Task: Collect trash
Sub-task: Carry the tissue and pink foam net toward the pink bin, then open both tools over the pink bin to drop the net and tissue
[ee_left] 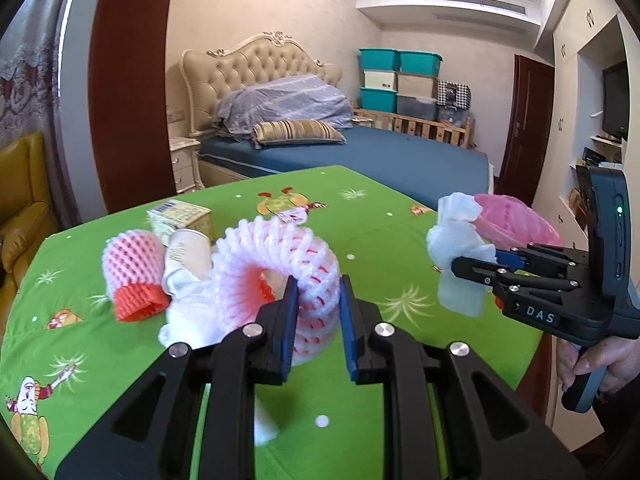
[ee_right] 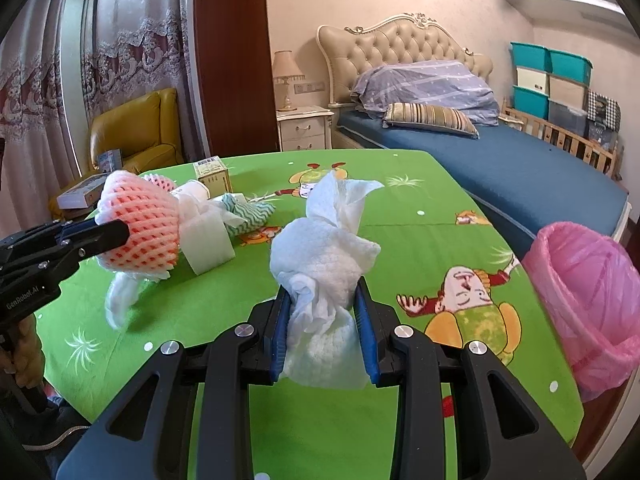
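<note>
Two loads are gripped: your right gripper [ee_right: 323, 312] pinches crumpled tissue [ee_right: 324, 256], left gripper [ee_left: 318, 312] clamps foam net [ee_left: 276, 256]; pink-lined bin [ee_right: 588, 280] sits right, nearer your right hand.

Left wrist view: mounted just behind the left tongs [ee_left: 319, 320], close above the green counter [ee_left: 380, 236], angled slightly downward toward the bed [ee_left: 384, 156]. Right wrist view: just behind the right tongs [ee_right: 325, 334], same low slant, facing bed and curtains [ee_right: 120, 40]. Shared by both: counter, bed, stacked storage boxes [ee_left: 396, 80], and each other's tongs at the frame edge.
</note>
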Available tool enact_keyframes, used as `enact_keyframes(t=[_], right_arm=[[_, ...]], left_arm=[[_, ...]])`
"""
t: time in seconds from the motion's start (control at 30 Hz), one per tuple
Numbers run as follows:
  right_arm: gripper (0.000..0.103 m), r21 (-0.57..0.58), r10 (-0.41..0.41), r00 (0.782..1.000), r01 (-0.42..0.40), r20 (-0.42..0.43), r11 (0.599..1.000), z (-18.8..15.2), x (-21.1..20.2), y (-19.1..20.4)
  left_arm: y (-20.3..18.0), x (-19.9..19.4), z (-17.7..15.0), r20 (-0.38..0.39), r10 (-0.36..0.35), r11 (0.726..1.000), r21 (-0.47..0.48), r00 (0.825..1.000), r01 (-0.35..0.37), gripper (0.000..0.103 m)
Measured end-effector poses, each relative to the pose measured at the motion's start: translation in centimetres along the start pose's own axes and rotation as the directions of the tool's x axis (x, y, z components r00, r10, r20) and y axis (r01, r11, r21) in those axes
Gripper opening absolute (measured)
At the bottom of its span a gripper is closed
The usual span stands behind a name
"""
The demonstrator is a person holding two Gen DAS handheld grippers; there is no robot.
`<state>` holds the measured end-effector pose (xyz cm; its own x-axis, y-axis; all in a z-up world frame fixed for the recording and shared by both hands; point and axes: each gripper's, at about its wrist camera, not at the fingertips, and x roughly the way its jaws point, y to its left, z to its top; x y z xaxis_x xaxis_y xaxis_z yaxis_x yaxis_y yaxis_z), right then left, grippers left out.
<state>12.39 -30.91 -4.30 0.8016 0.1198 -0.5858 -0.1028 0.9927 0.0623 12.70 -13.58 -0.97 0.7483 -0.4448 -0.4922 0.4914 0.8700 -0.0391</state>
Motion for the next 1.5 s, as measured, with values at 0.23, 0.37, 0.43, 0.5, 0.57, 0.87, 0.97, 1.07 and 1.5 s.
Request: enact_keyframes(t=[0.23, 0.37, 0.43, 0.5, 0.57, 0.87, 0.97, 1.07, 1.5], right_arm=[[0.031, 0.035, -0.003, 1.0, 0.003, -0.002, 0.999, -0.5, -0.1, -1.4], [0.031, 0.049, -0.018, 1.0, 0.017, 0.014, 0.999, -0.4, -0.8, -2.5], [0.031, 0.056, -0.03, 0.999, 0.029, 0.021, 0.998, -0.5, -1.1, -2.9], [0.031, 0.067, -0.039, 0.999, 0.037, 0.026, 0.997, -0.6, -1.5, -3.4], [0.031, 0.078, -0.051, 0.998, 0.048, 0.033, 0.996, -0.7, -1.9, -4.1], [0.031, 0.155, -0.14, 0.989, 0.131, 0.054, 0.979, -1.3, -4.1, -9.2], [0.031, 0.167, -0.173, 0.984, 0.161, 0.054, 0.973, -1.5, -4.7, -10.7], [0.031, 0.176, -0.207, 0.977, 0.196, 0.049, 0.965, -1.7, -5.2, -12.4], [0.031, 0.204, -0.371, 0.929, 0.362, 0.005, 0.909, -1.6, -5.8, -22.2]], left_arm=[[-0.9, 1.9, 1.0, -0.03, -0.031, 0.999, 0.008, 0.999, 0.031, 0.019], [-2.3, 3.2, 2.1, -0.029, -0.077, 0.996, 0.043, 0.997, 0.079, 0.019], [-3.4, 3.6, 2.5, -0.024, -0.093, 0.993, 0.066, 0.995, 0.094, 0.019], [-4.6, 4.2, 3.1, -0.019, -0.114, 0.989, 0.092, 0.993, 0.115, 0.019], [-5.7, 4.7, 3.4, -0.02, -0.138, 0.984, 0.11, 0.99, 0.139, 0.019], [-10.0, 7.8, 4.6, -0.049, -0.211, 0.961, 0.172, 0.976, 0.216, 0.019], [-12.2, 9.0, 5.3, -0.054, -0.242, 0.949, 0.197, 0.969, 0.248, 0.019], [-14.5, 10.3, 6.2, -0.058, -0.277, 0.933, 0.221, 0.959, 0.283, 0.019], [-25.5, 17.2, 10.5, -0.11, -0.433, 0.855, 0.263, 0.895, 0.446, 0.019]])
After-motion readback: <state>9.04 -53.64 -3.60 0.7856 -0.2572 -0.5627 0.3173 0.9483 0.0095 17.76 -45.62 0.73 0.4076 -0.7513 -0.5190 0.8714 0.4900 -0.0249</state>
